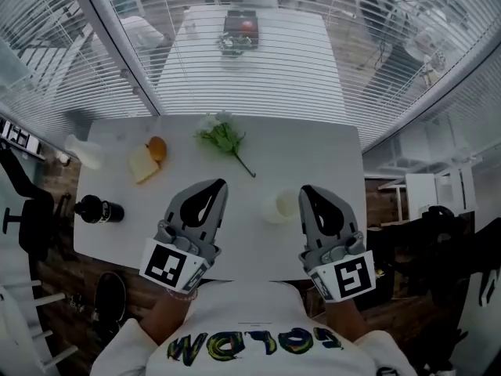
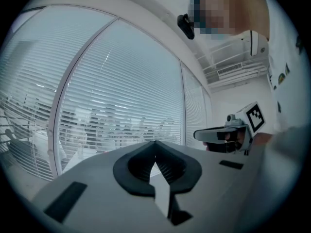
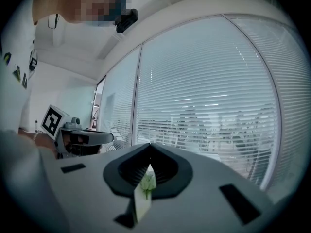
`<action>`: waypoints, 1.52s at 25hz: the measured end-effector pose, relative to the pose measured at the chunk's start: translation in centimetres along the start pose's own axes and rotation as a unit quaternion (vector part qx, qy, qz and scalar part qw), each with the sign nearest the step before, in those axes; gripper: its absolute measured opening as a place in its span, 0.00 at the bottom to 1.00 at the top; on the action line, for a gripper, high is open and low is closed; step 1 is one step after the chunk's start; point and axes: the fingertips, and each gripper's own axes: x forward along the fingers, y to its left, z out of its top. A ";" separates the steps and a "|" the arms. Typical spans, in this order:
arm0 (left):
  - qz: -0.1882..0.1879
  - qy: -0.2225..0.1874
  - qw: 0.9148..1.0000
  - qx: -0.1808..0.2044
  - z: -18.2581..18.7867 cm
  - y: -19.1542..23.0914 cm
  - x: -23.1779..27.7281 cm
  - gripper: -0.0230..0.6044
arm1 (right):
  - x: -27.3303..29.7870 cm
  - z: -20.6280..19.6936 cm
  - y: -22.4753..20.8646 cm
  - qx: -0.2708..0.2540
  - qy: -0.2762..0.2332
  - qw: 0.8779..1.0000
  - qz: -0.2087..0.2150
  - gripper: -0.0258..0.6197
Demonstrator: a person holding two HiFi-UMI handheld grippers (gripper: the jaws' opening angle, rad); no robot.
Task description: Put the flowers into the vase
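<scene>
A small bunch of flowers [image 1: 222,137] with green leaves, pale blooms and a long stem lies flat on the white table [image 1: 313,155], toward the far side. A low white vase [image 1: 279,207] stands near the front, just left of my right gripper [image 1: 305,189]. My left gripper [image 1: 220,184] hovers over the table to the left of the vase. Both point forward with jaws shut and nothing in them. In the right gripper view, the flowers [image 3: 147,180] show through the slot below the shut jaws. In the left gripper view, the left gripper [image 2: 155,142] faces the blinds.
A bread slice [image 1: 143,164] and an orange fruit [image 1: 157,148] lie at the table's left. A black bottle [image 1: 99,209] lies at the left edge, with a white object [image 1: 84,153] at the far left corner. Window blinds [image 1: 258,61] rise behind the table.
</scene>
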 end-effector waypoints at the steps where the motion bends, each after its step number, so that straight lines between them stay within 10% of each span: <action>1: -0.002 0.000 1.000 0.001 0.1 0.4 -0.1 0.06 | 0.4 0.2 0.4 -0.002 0.000 1.000 0.000 0.06; 15: 0.000 0.016 1.000 0.001 -0.9 4.8 -1.1 0.06 | 5.8 3.5 3.3 -0.035 0.006 0.997 0.063 0.06; 38: 0.022 0.051 0.998 -0.013 -4.8 12.8 4.3 0.06 | 20.3 -2.4 1.4 -0.062 0.128 0.964 0.223 0.10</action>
